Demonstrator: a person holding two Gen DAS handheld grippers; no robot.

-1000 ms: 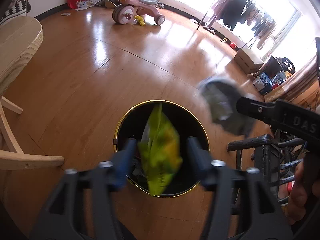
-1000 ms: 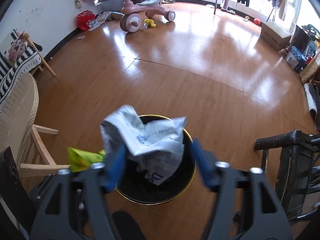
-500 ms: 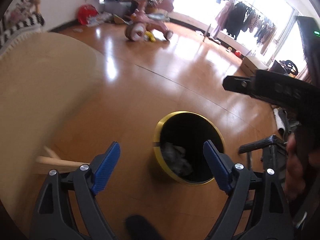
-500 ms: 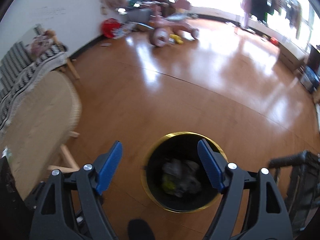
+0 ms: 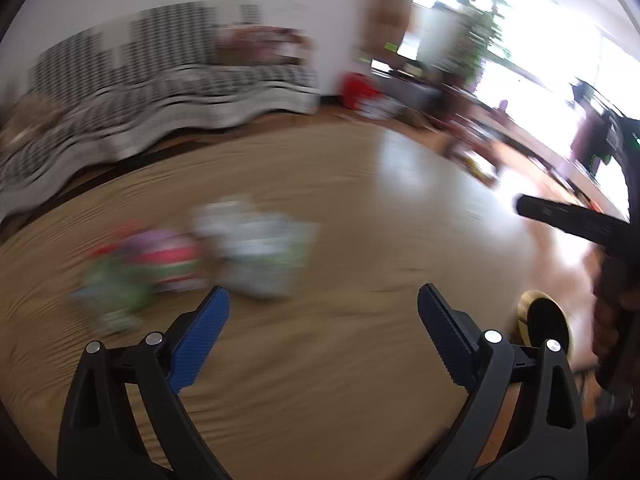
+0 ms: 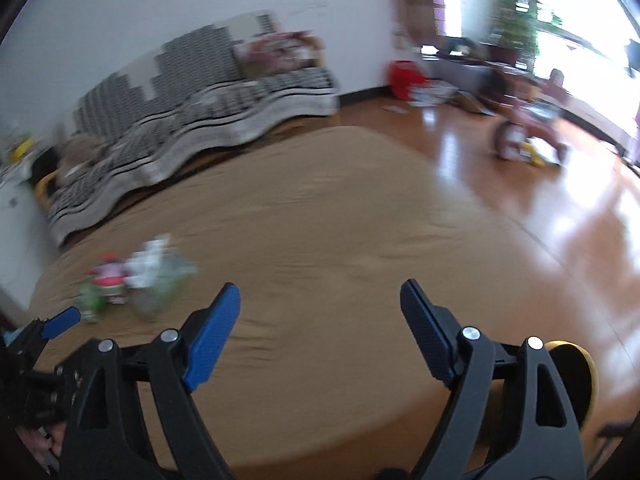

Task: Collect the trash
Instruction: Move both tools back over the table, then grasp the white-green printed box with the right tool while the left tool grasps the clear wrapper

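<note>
Both views are blurred by motion. On the round wooden table (image 5: pixel 340 208) lie a crumpled white wrapper (image 5: pixel 256 248) and a red, pink and green wrapper (image 5: pixel 148 268). They also show in the right wrist view, the white wrapper (image 6: pixel 156 268) and the red and green wrapper (image 6: pixel 104 284). My left gripper (image 5: pixel 322 308) is open and empty over the table, just right of the wrappers. My right gripper (image 6: pixel 320 300) is open and empty, further right. The gold-rimmed black bin (image 5: pixel 546 324) stands low at the right, also in the right wrist view (image 6: pixel 576 376).
A sofa with a black-and-white striped cover (image 6: pixel 192 128) stands behind the table by the white wall. A pink tricycle (image 6: pixel 528 132) and a red bag (image 6: pixel 406 78) are on the shiny wooden floor (image 6: pixel 560 208) beyond.
Both grippers dropped their trash, a yellow-green bag and a crumpled white paper, into the bin. Then both swung up and left from the bin to face the table.
</note>
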